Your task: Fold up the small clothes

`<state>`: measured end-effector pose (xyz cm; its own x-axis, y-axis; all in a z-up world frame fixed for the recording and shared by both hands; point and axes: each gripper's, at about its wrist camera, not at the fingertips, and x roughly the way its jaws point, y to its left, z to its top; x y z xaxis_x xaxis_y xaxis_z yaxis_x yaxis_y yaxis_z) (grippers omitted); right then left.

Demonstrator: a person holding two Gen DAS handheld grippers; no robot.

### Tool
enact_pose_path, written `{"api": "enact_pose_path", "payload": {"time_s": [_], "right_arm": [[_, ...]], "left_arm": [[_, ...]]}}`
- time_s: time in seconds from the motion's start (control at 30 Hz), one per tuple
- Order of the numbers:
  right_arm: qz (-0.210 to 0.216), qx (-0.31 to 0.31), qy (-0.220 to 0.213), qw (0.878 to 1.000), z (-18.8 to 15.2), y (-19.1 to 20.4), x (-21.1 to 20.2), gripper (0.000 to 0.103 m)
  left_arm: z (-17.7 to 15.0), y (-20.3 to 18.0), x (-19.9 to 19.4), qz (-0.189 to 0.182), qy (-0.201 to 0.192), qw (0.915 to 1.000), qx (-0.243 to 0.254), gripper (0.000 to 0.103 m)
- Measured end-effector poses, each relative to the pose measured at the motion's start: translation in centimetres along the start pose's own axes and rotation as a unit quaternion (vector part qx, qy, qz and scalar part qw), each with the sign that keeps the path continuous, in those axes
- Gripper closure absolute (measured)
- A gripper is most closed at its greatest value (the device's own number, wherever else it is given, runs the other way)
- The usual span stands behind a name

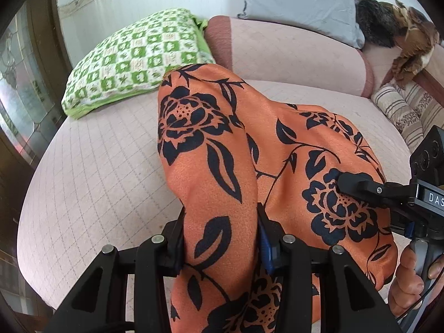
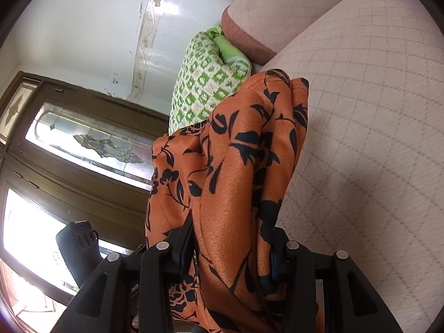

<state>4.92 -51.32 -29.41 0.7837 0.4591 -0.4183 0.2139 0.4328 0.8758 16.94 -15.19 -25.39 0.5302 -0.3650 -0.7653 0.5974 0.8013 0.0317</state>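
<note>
While bunched between both pairs of jaws, the orange woven garment with black rose print (image 1: 211,149) hangs lifted over the pale pink quilted mattress (image 1: 91,172), its long axis running away from each camera. Left gripper (image 1: 220,238) is clamped on one gathered fold, jaws partly apart; right gripper (image 2: 231,252) likewise pinches a thick fold. Fabric looks coarse, slightly shiny, draped in soft ridges. Beyond the left gripper lies a green-and-white checked pillow (image 1: 130,58); a grey pillow (image 1: 299,2) sits farther back.
</note>
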Motion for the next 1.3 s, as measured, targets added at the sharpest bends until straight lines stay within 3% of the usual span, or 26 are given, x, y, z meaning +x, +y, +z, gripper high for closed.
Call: {"api": "enact_pose_path", "payload": {"time_s": [0.73,0.9,0.97,1.3], "right_arm": [[-0.09,0.029,0.052,0.994,0.5,-2.9,6.2,0.059],[-0.119,0.036,0.06,0.99,0.7,-3.8,7.5,0.059],[-0.135,0.037,0.063,0.988,0.7,-4.1,7.8,0.052],[-0.147,0.024,0.059,0.987,0.3,-4.5,7.6,0.051]], "left_arm": [[-2.0,0.8,7.3,-0.031,0.069,0.9967,-0.031,0.058],[-2.3,1.1,7.7,-0.038,0.071,0.9962,-0.032,0.05],[-2.4,1.3,7.7,-0.034,0.068,0.9965,-0.034,0.044],[-3.0,2.2,8.2,-0.03,0.066,0.9965,-0.042,0.028]]}}
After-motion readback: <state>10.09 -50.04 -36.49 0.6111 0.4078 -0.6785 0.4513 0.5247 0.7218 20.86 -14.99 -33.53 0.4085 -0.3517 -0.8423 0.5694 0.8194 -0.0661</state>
